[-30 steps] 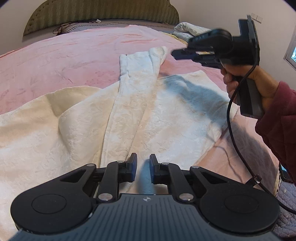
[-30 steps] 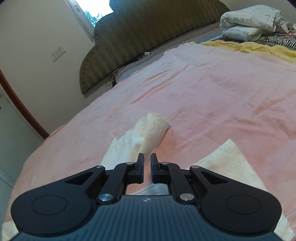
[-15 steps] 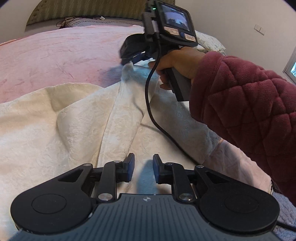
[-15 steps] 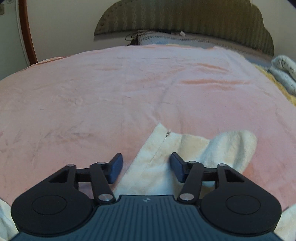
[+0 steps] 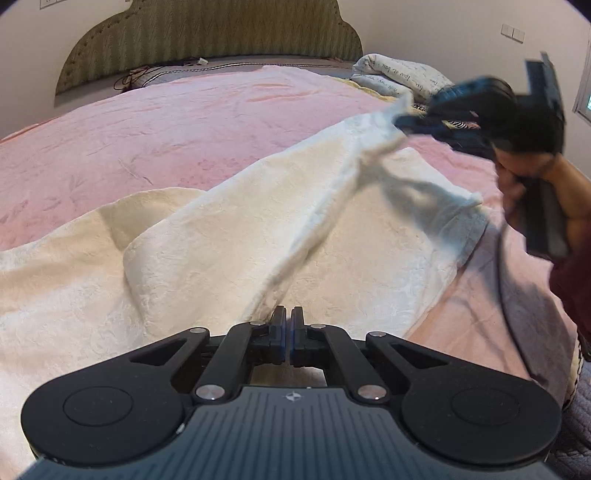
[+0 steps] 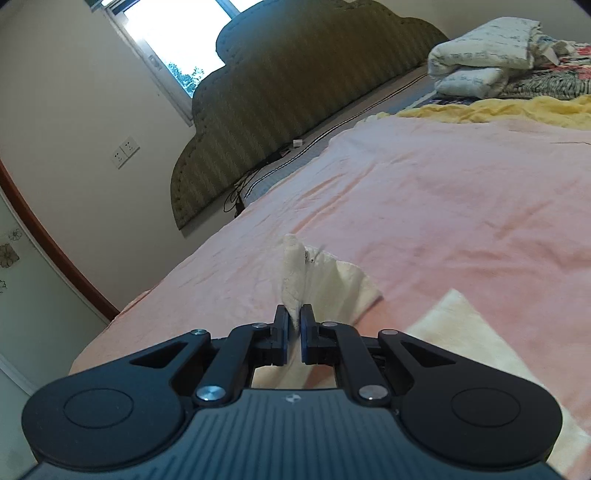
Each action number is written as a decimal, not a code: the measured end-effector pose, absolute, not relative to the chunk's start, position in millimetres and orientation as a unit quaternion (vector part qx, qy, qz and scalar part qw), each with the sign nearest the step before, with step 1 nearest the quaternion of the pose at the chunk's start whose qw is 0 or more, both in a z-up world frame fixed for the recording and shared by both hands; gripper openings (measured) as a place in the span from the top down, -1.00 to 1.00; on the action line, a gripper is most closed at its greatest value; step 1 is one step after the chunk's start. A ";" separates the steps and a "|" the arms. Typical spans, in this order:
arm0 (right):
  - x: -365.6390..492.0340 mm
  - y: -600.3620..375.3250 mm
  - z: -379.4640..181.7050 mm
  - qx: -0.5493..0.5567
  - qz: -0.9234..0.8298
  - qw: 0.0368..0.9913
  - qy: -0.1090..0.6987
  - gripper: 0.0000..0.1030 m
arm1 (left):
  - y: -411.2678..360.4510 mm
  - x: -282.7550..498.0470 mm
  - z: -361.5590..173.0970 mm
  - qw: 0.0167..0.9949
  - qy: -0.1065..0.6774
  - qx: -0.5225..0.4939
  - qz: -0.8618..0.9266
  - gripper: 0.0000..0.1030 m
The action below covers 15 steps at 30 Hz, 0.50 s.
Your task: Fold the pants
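Cream pants (image 5: 229, 236); pink bedspread (image 5: 155, 129); olive zigzag-patterned headboard (image 5: 207, 33); black grippers; maroon sleeve (image 5: 574, 291).

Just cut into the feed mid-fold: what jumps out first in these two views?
The cream pants sprawl over the pink bedspread, one leg pulled up off the bed toward the upper right. The right claw is shut on that leg's hem, which sticks up between its fingers; the left claw has just closed at the near end of the same leg. Behind stand the green headboard and folded bedding.
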State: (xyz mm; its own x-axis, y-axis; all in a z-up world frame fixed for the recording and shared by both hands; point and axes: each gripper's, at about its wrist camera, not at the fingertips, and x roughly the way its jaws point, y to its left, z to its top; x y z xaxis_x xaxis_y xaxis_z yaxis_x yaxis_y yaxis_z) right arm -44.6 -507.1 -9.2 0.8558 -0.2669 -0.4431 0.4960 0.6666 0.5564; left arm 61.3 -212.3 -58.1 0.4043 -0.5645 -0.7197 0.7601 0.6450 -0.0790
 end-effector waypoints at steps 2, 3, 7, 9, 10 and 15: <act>-58.1 -513.4 -24.7 0.363 -0.218 0.888 0.180 0.88 | -215.6 62.6 -58.2 0.832 0.368 0.138 -0.392 1.00; -61.4 -517.3 -33.0 0.378 -0.215 0.881 0.185 0.87 | -217.3 59.6 -58.2 0.835 0.366 0.141 -0.387 1.00; -65.2 -533.2 -59.5 0.453 -0.204 0.851 0.172 0.72 | -225.3 57.7 -56.4 0.841 0.351 0.166 -0.378 0.99; -61.4 -538.4 -69.0 0.481 -0.202 0.836 0.171 0.52 | -228.9 54.6 -56.5 0.844 0.340 0.182 -0.374 0.99; -59.5 -539.4 -71.5 0.488 -0.197 0.834 0.163 0.50 | -229.9 52.4 -57.1 0.846 0.332 0.190 -0.372 0.99; -51.4 -543.3 -73.8 0.487 -0.202 0.836 0.149 0.69 | -230.4 41.9 -58.8 0.855 0.308 0.210 -0.362 1.00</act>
State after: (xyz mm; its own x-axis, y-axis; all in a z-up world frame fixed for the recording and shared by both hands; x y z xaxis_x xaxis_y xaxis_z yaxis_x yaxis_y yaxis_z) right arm -51.4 -543.3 -73.8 0.8737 -0.1926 -0.4467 0.4836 0.4436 0.7545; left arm 41.9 -230.4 -58.9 0.5487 -0.4893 -0.6779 0.7478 0.6497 0.1363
